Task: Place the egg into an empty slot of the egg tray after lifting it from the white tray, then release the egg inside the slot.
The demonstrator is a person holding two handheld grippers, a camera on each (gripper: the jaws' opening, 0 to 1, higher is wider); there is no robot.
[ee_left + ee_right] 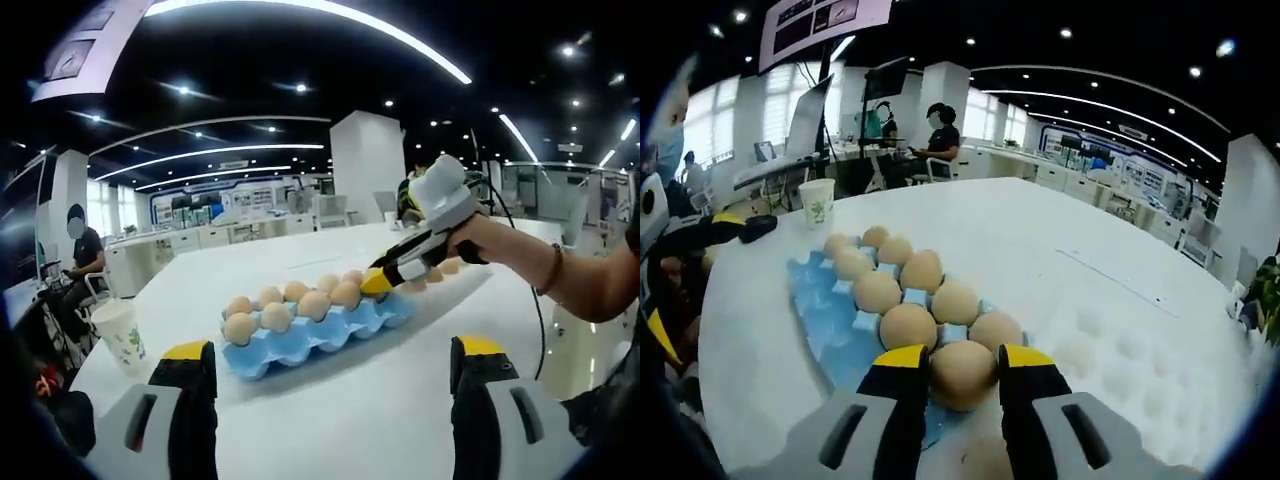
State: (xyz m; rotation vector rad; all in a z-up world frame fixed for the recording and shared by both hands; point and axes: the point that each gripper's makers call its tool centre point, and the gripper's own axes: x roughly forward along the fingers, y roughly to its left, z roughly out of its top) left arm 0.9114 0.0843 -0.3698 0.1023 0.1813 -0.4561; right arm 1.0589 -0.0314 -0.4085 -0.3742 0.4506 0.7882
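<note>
A: Where is the egg (962,372)?

B: Between the right tool's (962,362) yellow tips, seemingly gripped, low over the blue egg tray's (830,335) near end.

A: The left tool (330,362)?

B: Wide open, empty, well back on the worktop (340,420).

A paper cup (121,335) stands on the white table (330,410) left of the eggs. Far behind it a seated person (82,262) sits at desks.

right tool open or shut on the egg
Shut on the egg: in the right gripper view the right tool has both yellow-tipped jaws pressed against its sides, over the blue egg tray.
</note>
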